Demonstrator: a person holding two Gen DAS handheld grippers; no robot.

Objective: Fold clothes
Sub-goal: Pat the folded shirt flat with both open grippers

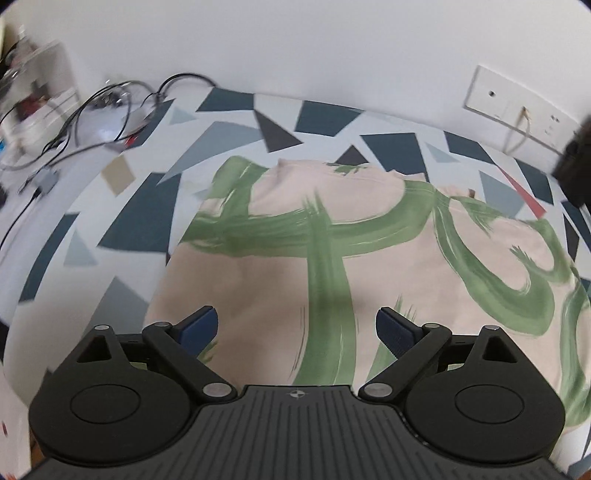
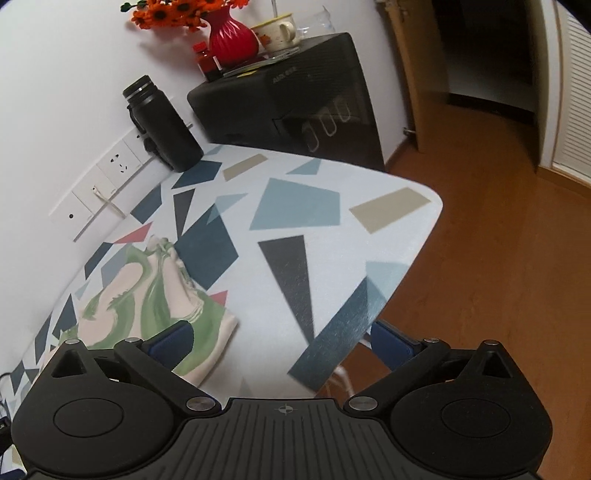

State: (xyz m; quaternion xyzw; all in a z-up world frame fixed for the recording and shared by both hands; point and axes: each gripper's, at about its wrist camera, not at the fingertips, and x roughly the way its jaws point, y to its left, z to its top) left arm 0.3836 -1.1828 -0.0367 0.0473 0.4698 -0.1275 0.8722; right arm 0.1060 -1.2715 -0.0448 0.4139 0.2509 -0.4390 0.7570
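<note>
Pink-green garment [image 1: 295, 266] beneath spread fingers [image 1: 201, 325]

A home room: flower vase [image 2: 232, 37], mug [image 2: 275, 31], wood floor [image 2: 498, 258], wall sockets [image 2: 114, 164].

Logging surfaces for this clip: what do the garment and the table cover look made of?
Garment: soft woven or knit fabric, matte pink with brushed green print; it lies limp with soft edges. Table cover: probably a smooth matte cloth or vinyl sheet with printed geometric shapes; cannot tell which.

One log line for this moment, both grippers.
left gripper open over garment | right gripper open, empty | garment flat on table
</note>
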